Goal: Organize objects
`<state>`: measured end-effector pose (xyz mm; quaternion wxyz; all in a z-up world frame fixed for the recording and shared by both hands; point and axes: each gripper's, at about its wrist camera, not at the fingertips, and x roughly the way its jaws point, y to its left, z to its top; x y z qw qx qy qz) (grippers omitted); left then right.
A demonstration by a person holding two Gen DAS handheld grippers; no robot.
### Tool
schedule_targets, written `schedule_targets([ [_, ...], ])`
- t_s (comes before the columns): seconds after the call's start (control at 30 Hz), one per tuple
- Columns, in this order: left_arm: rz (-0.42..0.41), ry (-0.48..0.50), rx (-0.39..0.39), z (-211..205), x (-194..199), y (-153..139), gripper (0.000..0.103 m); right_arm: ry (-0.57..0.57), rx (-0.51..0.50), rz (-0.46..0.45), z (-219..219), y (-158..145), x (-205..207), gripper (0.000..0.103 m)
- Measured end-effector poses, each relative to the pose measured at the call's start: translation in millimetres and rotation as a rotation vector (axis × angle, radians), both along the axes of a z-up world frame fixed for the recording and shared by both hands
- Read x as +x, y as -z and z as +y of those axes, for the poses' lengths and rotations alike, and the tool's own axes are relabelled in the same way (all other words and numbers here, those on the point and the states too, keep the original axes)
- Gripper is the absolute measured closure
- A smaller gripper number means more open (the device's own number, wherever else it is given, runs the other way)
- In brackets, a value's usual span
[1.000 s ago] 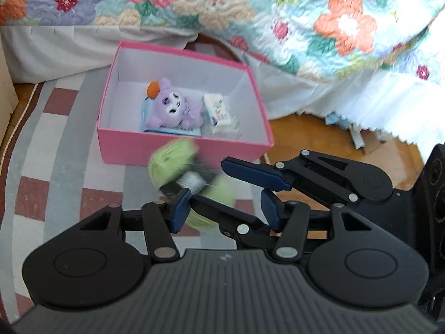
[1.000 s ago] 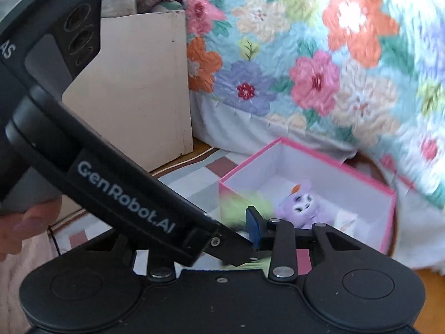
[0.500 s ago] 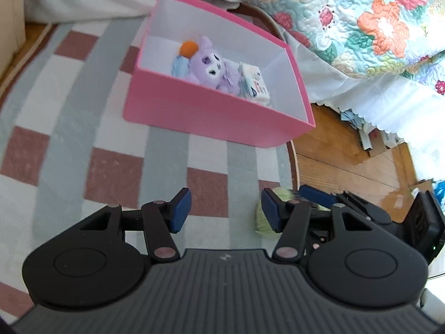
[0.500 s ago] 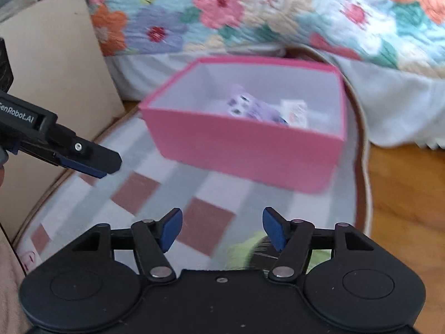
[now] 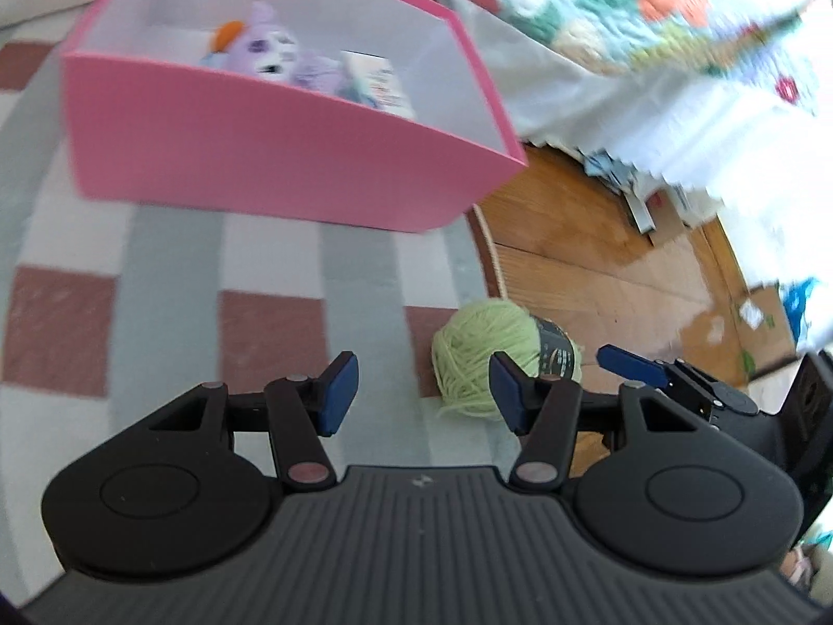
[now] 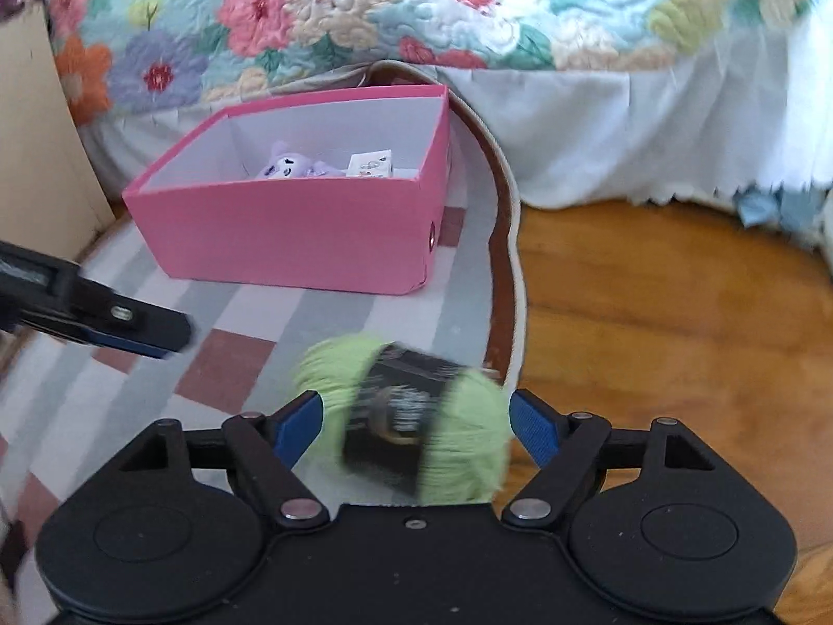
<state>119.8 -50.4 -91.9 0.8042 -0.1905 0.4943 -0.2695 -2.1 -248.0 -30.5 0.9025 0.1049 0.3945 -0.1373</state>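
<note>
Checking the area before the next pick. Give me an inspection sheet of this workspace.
Surface: checked rug over a wood floor.
Job's things: green yarn ball at the rug's edge; pink box holds a purple plush toy and a small white carton.
Clutter: paper scraps under the bed skirt.
Grippers: left gripper open, empty; right gripper opening, yarn between its fingers.
Cables: nothing seen.
Surroundings: floral quilt, beige panel.

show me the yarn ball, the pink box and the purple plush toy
yarn ball (image 6: 471,429): right wrist view, on the green wool right of its dark label
pink box (image 6: 291,239): right wrist view, on its near outer wall
purple plush toy (image 5: 270,49): left wrist view, on its face
</note>
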Motion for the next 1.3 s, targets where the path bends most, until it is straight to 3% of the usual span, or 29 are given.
schedule_targets([
  [0.37, -0.03, 0.099, 0.002, -68, 5, 18, 0.047, 0.01, -0.003, 0.055, 1, 30, -3, 0.013],
  [0.53, -0.046, 0.068, 0.028, -71, 7, 26, 0.047, 0.04, 0.06, 0.041, -9, 37, -4, 0.013],
  [0.73, -0.023, 0.035, -0.022, -62, 13, 35, 0.049, 0.026, 0.082, 0.021, -10, 41, -7, 0.014],
  [0.87, -0.004, 0.035, -0.043, -62, 18, 41, 0.062, 0.024, 0.064, -0.014, -13, 46, -5, 0.014],
  [0.9, -0.007, 0.038, -0.046, -64, 18, 42, 0.063, 0.022, 0.07, -0.015, -16, 48, -3, 0.015],
  [0.97, -0.029, 0.04, -0.036, -66, 17, 42, 0.064, 0.012, 0.126, -0.021, -20, 53, 0, 0.027],
  [1.3, -0.067, 0.093, 0.012, -75, 1, 16, 0.062, -0.005, 0.105, 0.0, -4, 40, 4, 0.033],
])
